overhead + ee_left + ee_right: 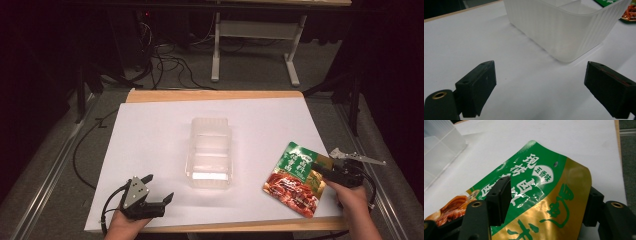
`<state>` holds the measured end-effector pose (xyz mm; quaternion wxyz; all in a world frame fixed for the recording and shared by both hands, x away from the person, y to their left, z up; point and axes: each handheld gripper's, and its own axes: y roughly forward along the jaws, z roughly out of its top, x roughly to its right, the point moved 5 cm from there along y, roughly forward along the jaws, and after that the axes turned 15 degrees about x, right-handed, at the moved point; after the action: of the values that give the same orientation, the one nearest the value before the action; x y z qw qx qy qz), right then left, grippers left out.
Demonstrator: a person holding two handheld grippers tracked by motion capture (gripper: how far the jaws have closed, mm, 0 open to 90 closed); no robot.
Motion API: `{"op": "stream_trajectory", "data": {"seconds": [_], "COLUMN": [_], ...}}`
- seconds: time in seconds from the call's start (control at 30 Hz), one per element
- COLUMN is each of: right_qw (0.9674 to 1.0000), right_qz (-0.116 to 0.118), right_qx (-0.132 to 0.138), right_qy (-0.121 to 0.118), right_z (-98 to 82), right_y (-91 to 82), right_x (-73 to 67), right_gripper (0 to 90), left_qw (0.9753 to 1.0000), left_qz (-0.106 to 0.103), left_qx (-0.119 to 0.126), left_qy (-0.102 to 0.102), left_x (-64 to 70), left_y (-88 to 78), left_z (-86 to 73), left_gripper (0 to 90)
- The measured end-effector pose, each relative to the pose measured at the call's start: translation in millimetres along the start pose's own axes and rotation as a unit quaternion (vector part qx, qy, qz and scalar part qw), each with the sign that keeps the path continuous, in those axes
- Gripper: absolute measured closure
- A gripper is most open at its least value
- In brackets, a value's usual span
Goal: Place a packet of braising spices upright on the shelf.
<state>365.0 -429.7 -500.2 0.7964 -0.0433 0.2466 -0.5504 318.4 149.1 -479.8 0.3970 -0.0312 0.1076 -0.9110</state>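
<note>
The white worktop [150,135] spreads before me, and the clear plastic container [210,152] stands open at its centre, well apart from both my hands. At about four o'clock from it, near the worktop's right edge, lies the green and gold food pouch [295,179]. My right tool [327,172] straddles the pouch's gold corner, one jaw over its face and one at its edge, partly spread; I cannot tell whether the pads press it. My left tool [159,187], at seven o'clock, gapes wide, holding nothing.
</note>
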Motion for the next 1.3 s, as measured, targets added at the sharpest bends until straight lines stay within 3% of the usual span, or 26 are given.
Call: {"op": "stream_trajectory", "data": {"seconds": [0.17, 0.37, 0.53, 0.73, 0.9, 1.3], "right_qw": [0.9999, 0.9987, 0.9988, 0.9987, 0.9987, 0.9987], "right_qz": [0.014, 0.023, 0.022, 0.006, 0.01, 0.0], "right_qx": [-0.005, -0.037, -0.04, -0.051, -0.051, -0.049], "right_qy": [-0.005, -0.026, -0.017, -0.005, 0.0, 0.011], "right_z": [-1.1, -5.6, -5.9, -7.1, -7.0, -6.6], "right_y": [0.3, 5.7, 5.5, 7.5, 7.0, 5.7], "right_x": [-2.5, -7.7, -5.9, -3.5, -1.8, 2.2], "right_gripper": [46.1, 49.3, 51.4, 52.1, 54.4, 74.7], "left_qw": [1.0, 1.0, 1.0, 1.0, 1.0, 1.0], "left_qz": [-0.003, -0.001, 0.0, 0.002, 0.005, 0.007], "left_qx": [-0.002, 0.0, 0.0, 0.002, 0.005, 0.005], "left_qy": [0.001, 0.001, 0.001, 0.001, 0.001, 0.003], "left_x": [1.4, 0.8, 0.5, 0.9, 0.8, -0.5], "left_y": [0.7, 0.4, 0.2, -0.9, -2.1, -1.5], "left_z": [-0.2, 0.1, 0.1, 0.8, 1.7, 1.7], "left_gripper": [11.2, 11.4, 11.4, 11.4, 11.4, 11.6]}}
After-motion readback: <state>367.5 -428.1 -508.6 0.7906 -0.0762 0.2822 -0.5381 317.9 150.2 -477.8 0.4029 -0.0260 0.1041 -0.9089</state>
